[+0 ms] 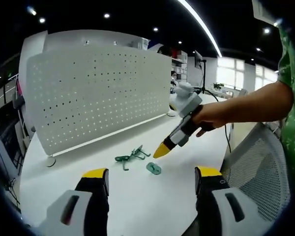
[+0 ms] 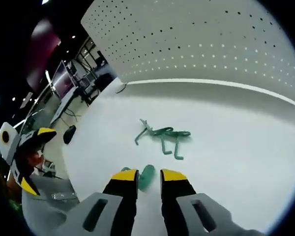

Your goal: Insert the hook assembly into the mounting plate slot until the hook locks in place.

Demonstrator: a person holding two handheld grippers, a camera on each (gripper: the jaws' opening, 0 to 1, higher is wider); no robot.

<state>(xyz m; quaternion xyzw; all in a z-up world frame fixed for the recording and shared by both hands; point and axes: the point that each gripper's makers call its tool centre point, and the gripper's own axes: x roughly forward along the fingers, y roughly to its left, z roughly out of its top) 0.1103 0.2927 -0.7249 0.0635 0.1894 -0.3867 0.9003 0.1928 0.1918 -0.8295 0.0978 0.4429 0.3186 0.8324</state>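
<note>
Left gripper (image 1: pixel 152 179) spread wide, holding nothing, well back from parts. Green wire hook (image 2: pixel 162 136) ahead of right gripper (image 2: pixel 148 181), apart. Green plate (image 2: pixel 147 176) between its narrowed jaws; grip uncertain. Judgement: close squarely on plate edge, lift level.

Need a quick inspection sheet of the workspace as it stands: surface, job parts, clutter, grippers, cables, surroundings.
Surface: white table, bare around the parts.
Job's things: green wire hook lying flat; small green plate apart from it, nearer the right gripper; white pegboard upright behind.
Clutter: nothing seen.
Grippers: left gripper jaws wide apart, empty, held back from the parts; right gripper jaws nearly closed, tips just short of the plate, nothing held.
Cables: dark cable trailing at the table's far edge.
Surroundings: mesh chair, office desks, ceiling lights.
</note>
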